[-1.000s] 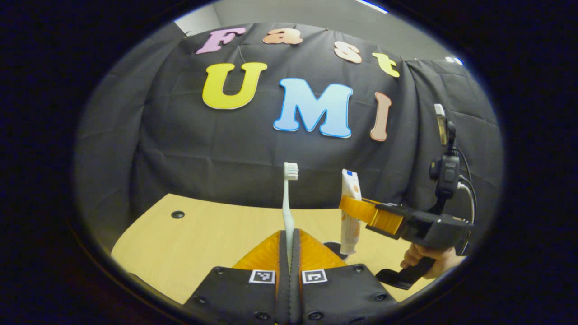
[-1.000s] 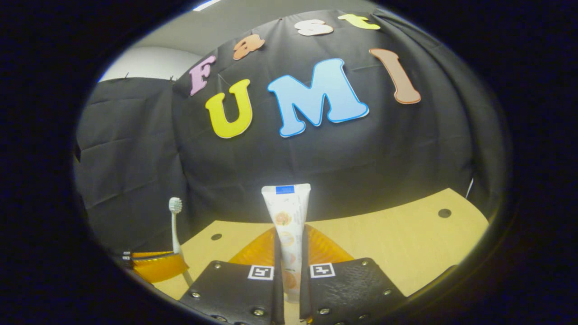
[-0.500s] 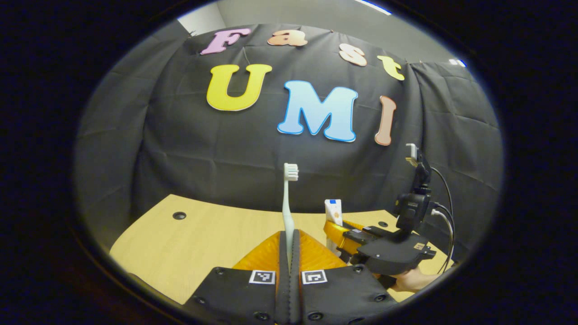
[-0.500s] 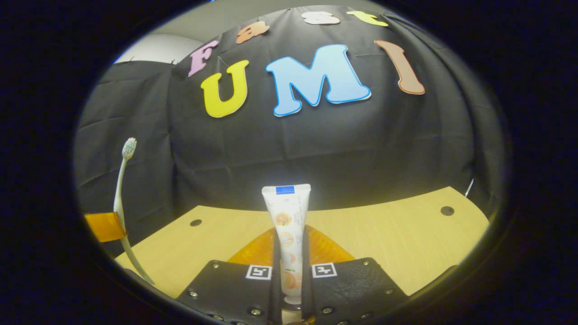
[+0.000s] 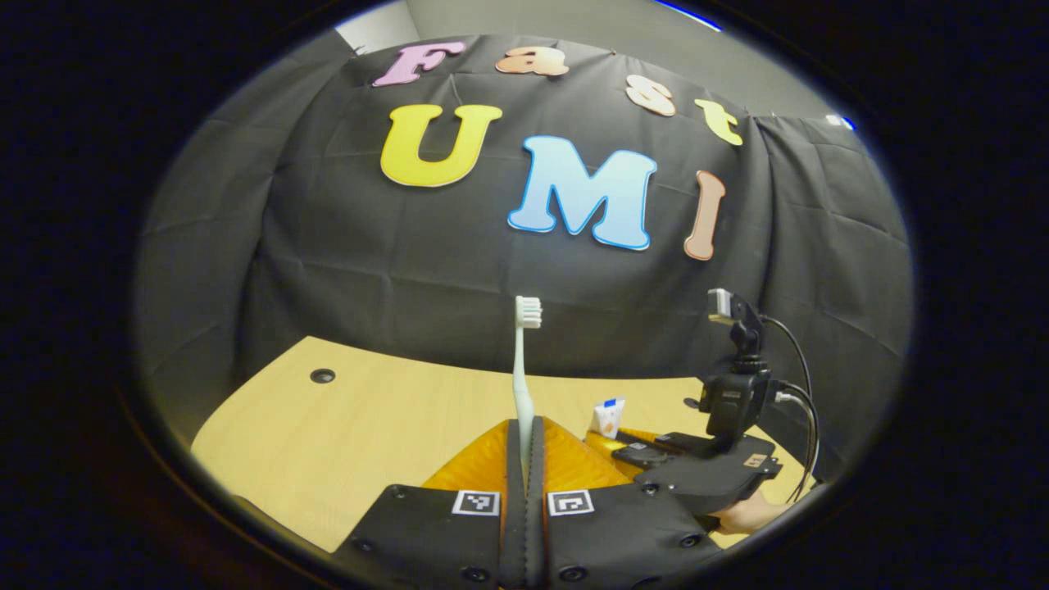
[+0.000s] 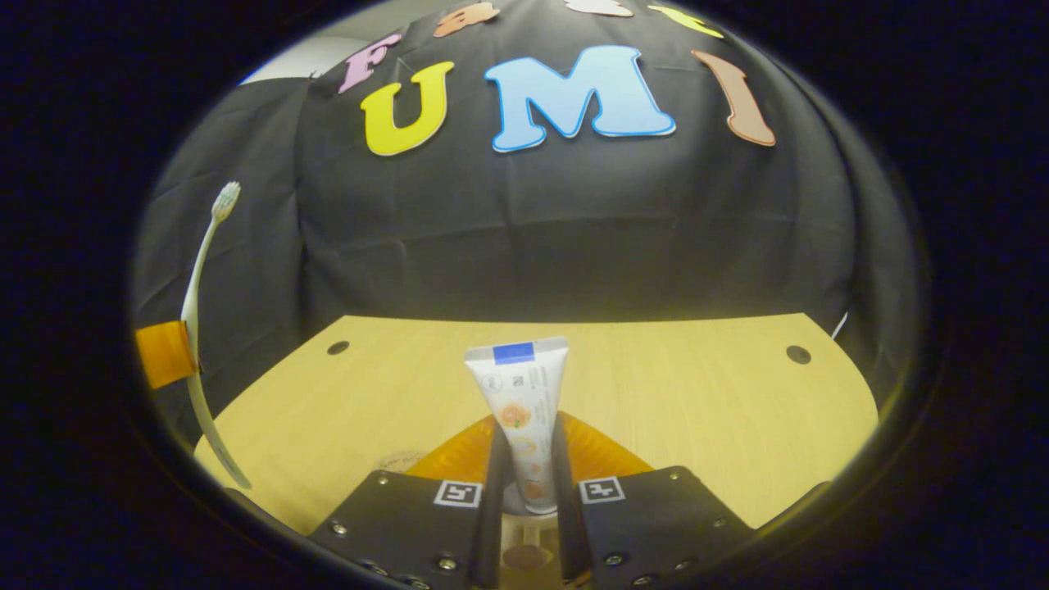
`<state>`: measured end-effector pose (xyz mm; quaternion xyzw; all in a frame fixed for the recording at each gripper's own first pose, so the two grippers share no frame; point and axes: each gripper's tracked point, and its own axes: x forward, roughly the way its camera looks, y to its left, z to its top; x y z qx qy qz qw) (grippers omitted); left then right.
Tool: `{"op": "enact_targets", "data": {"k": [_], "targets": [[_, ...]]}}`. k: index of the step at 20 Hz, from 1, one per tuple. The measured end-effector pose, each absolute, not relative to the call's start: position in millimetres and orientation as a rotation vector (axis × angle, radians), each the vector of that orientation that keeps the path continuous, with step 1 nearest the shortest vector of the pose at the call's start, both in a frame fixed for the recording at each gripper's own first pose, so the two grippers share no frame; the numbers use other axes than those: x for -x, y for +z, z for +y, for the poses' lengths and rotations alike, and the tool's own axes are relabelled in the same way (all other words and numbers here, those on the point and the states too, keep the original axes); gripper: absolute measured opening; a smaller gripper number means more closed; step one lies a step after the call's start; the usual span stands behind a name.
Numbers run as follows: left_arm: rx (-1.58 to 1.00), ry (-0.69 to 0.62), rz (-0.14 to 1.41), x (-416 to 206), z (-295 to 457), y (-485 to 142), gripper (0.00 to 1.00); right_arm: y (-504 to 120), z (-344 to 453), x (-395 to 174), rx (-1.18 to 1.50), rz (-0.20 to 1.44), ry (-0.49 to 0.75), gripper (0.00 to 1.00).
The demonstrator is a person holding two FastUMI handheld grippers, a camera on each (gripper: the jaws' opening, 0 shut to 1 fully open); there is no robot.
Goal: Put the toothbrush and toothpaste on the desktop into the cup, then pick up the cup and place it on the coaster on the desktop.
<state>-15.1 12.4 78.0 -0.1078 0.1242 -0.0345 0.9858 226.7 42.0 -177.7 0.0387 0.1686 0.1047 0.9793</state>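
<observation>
A white toothbrush (image 5: 521,360) stands upright, bristles on top, with my left gripper (image 5: 526,428) shut on its handle above the wooden desktop (image 5: 369,418). To its lower right, my right gripper (image 5: 631,447) sits low over the desk, and the toothpaste (image 5: 608,416) pokes up from it. In the right gripper view, my right gripper (image 6: 527,430) is shut on the white toothpaste tube (image 6: 516,385), flat end up. A pale rounded shape (image 6: 524,524) lies beneath the tube; I cannot tell what it is. The left gripper's fingers (image 6: 164,354) hold the toothbrush (image 6: 199,283) at far left.
A hand (image 5: 747,516) holds the right gripper, with a camera mount and cables (image 5: 737,385) rising from it. The desktop (image 6: 697,410) has small round holes (image 5: 322,375) (image 6: 797,354) near its back corners. Black cloth closes off the back.
The right gripper has dropped toward the desk and tipped downward, carrying the toothpaste with it. The left gripper has stayed almost still with the toothbrush.
</observation>
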Motion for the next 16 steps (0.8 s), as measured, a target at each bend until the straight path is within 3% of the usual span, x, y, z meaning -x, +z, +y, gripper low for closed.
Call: {"op": "enact_targets", "data": {"k": [2,3,9,13,15,16], "targets": [[0.221,-0.074,0.251,14.1,10.5,76.2,0.07,-174.5,40.2,-223.6,-0.06,0.332,0.21,0.35],[0.222,-0.076,0.252,12.8,9.7,75.6,0.07,-169.9,39.3,-221.0,-0.05,0.322,0.203,0.48],[0.22,-0.091,0.244,6.7,6.6,75.3,0.07,-153.2,33.6,-215.7,-0.038,0.286,0.187,0.73],[0.227,-0.112,0.231,-4.3,2.5,72.4,0.07,-120.8,32.2,-209.9,-0.106,0.212,0.212,0.74],[0.242,-0.132,0.218,-14.3,-3.5,72.1,0.07,-102.7,22.0,-203.7,-0.136,0.176,0.199,0.92],[0.25,-0.145,0.208,-19.2,-7.8,72.0,0.07,-95.2,16.9,-199.6,-0.15,0.162,0.191,0.92]]}}
